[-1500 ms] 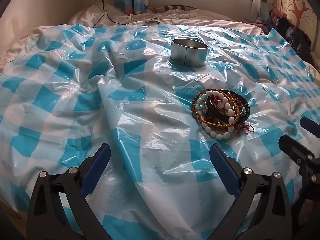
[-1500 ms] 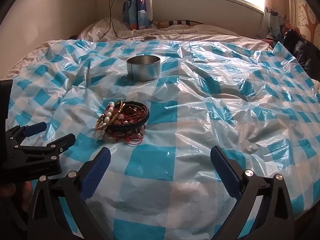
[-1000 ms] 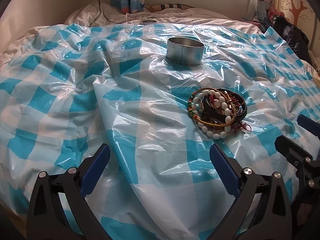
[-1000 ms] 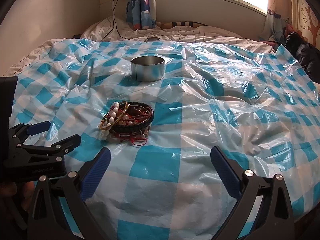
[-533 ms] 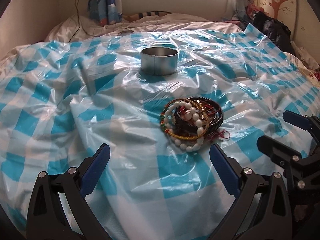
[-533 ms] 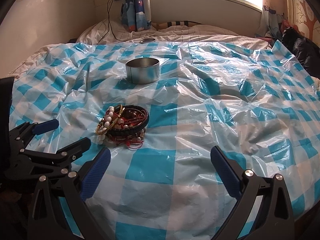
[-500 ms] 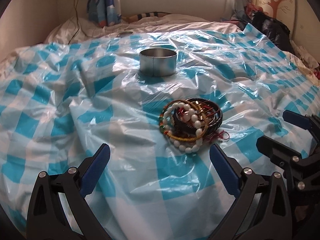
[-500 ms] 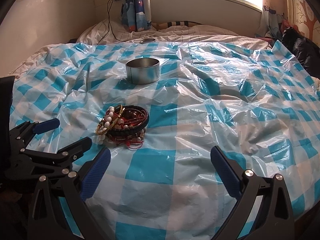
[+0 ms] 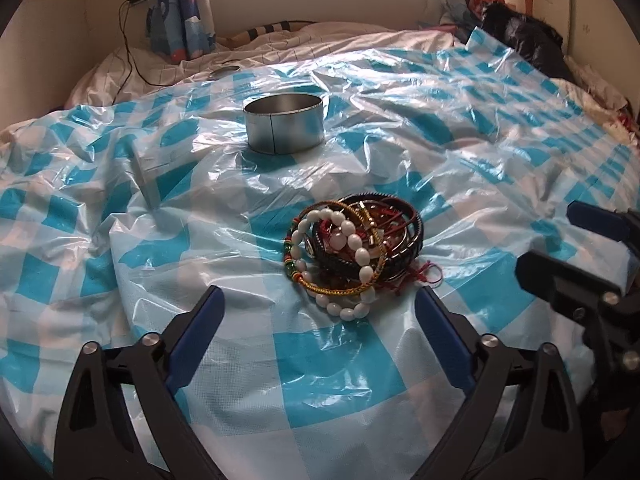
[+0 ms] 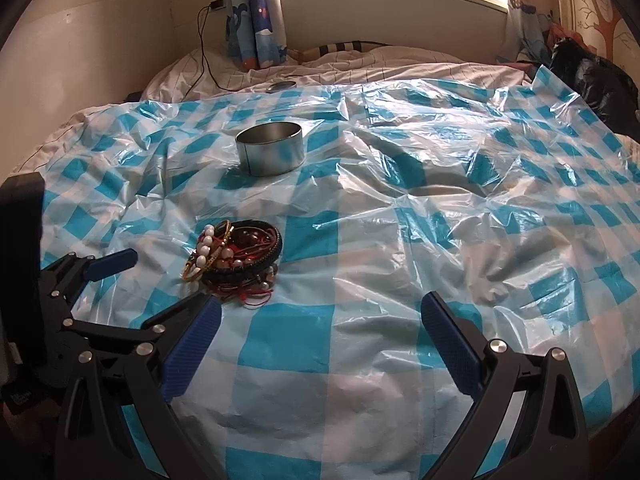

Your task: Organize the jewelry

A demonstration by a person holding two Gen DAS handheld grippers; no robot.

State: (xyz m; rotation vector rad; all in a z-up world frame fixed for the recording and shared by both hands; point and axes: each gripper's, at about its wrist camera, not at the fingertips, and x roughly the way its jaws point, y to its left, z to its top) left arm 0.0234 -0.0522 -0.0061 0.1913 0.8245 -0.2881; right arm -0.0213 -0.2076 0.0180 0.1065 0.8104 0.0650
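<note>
A pile of bracelets (image 9: 354, 250), with white beads, gold bangles, dark bands and red cord, lies on a blue-and-white checked plastic sheet (image 9: 160, 208). It also shows in the right wrist view (image 10: 234, 254). A round metal tin (image 9: 284, 123) stands open beyond it, also in the right wrist view (image 10: 269, 147). My left gripper (image 9: 318, 322) is open, just short of the pile, which sits ahead between its fingers. My right gripper (image 10: 320, 334) is open and empty, to the right of the pile.
The sheet covers a bed with white bedding (image 10: 360, 64) at the far end. A small round lid (image 10: 282, 86) lies beyond the tin. A black bag (image 10: 596, 84) sits at the far right. A cable and curtain hang by the wall.
My left gripper has moved forward and right, so the bracelet pile now sits close between its fingers. The right gripper has shifted a little. Both stay open.
</note>
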